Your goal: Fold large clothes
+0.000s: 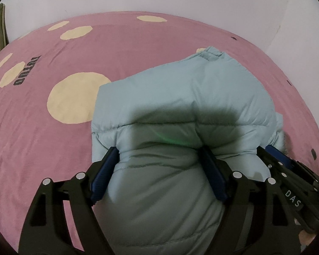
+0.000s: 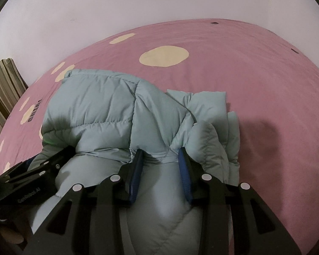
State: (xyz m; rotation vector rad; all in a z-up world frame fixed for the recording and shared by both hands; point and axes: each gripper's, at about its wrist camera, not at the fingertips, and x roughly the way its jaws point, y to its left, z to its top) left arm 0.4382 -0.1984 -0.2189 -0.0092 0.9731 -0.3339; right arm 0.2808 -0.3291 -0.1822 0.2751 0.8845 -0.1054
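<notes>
Got the puffy blue jacket (image 1: 180, 110) bunched up on the pink bed (image 1: 53, 148), near edge lifted. My left hand-held gripper (image 1: 159, 159) is clamped on a fat wad of it, and my right hand-held gripper (image 2: 160, 159) is pinching a narrower fold just beside — both grasping the jacket. Trick here, I reckon, is moving both hands together at the same height so the padding folds over evenly — down is slippery and springs back, so press it flat before letting go
</notes>
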